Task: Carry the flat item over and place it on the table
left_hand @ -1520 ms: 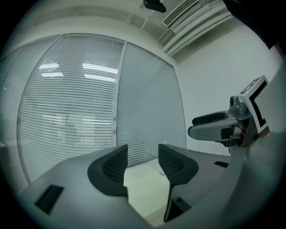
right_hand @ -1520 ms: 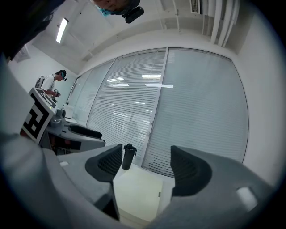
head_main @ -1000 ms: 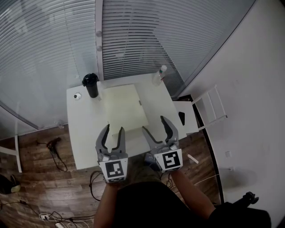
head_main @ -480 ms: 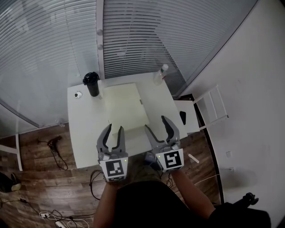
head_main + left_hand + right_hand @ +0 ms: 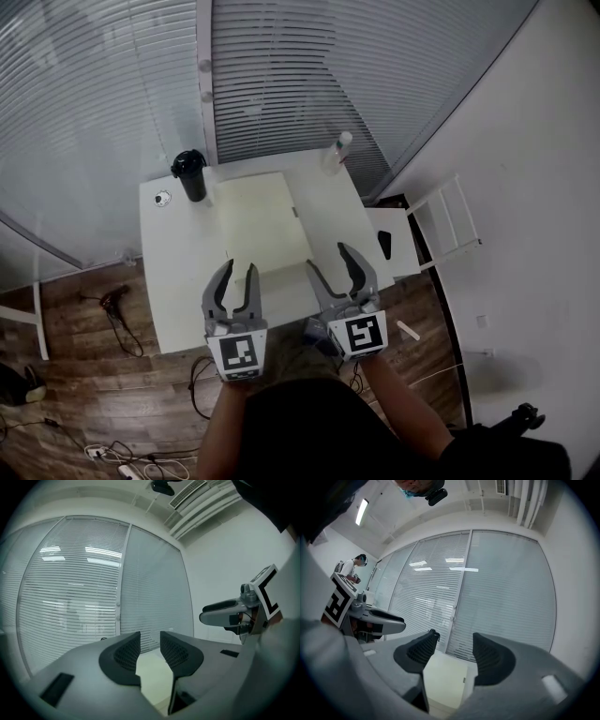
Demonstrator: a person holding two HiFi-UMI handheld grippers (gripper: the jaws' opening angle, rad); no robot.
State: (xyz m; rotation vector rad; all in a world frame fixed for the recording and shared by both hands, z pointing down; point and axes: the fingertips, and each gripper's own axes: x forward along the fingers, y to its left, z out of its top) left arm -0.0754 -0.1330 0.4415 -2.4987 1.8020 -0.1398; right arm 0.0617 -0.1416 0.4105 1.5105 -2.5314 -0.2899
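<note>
**Both grippers empty; sheet flat on table**

Cup (image 5: pixel 192 176) stands far left on the table (image 5: pixel 173 272), just left of the sheet's far corner. L gripper (image 5: pixel 236 272) is at the near edge, jaws slightly apart w/ nothing btwn them. Sheet (image 5: pixel 261 223) lies flat mid-table, just beyond both sets of fingers; neither grips it. R gripper (image 5: pixel 330 259) has jaws wider apart, also empty. Bottle (image 5: pixel 335 155) is at the far right corner. A rack (image 5: pixel 448 225) is right of the table.
</note>
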